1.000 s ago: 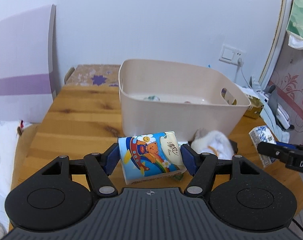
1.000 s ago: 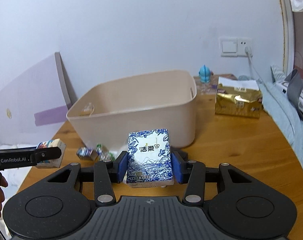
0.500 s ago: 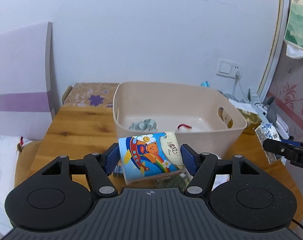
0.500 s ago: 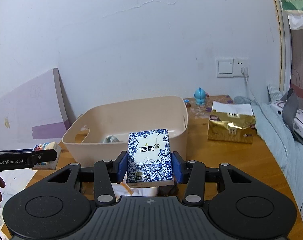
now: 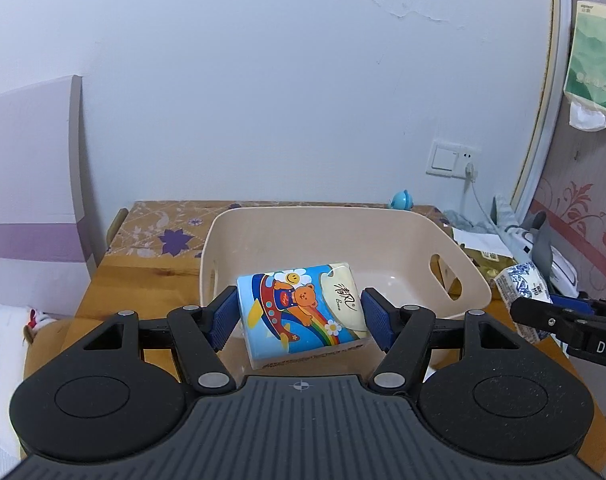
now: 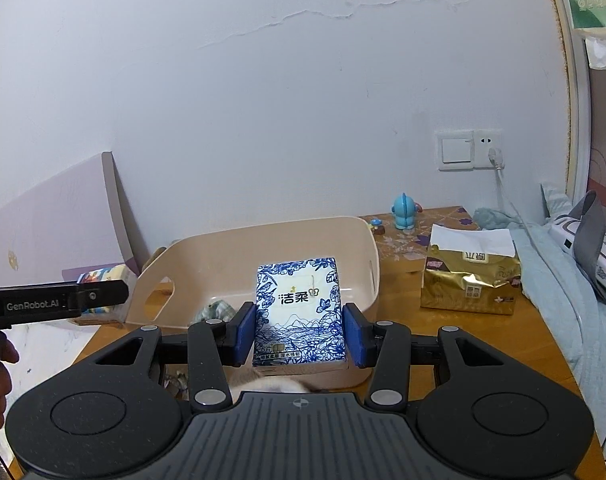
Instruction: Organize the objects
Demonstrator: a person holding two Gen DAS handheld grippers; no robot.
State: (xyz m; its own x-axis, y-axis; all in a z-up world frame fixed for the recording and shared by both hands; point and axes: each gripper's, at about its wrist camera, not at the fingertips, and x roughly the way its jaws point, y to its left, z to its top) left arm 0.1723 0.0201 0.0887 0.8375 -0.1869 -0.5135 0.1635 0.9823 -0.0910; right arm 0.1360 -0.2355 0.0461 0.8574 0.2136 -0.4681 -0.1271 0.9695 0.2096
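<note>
Left gripper (image 5: 299,316): its two blue pads press on the short sides of the cartoon tissue pack (image 5: 303,314); the jaws stand about half open, closed on the pack.
Cartoon tissue pack: it is held in the air, a little tilted, in front of the near wall of the basket (image 5: 407,220), over the rim.
Right gripper (image 6: 301,334): its blue pads clamp the blue-and-white tissue pack (image 6: 299,312) from both sides, with a narrower opening than the left one.
Blue-and-white tissue pack: it stands upright between the pads, above the near side of the basket.
Basket: beige plastic with handle holes, it stands on the wooden table (image 5: 143,276); some small things lie on its floor, too hidden to name.
Gold tissue bag (image 6: 471,276): on the table, to the right of the basket, apart from it.
Blue toy figure (image 6: 405,210): near the wall, behind the basket.
</note>
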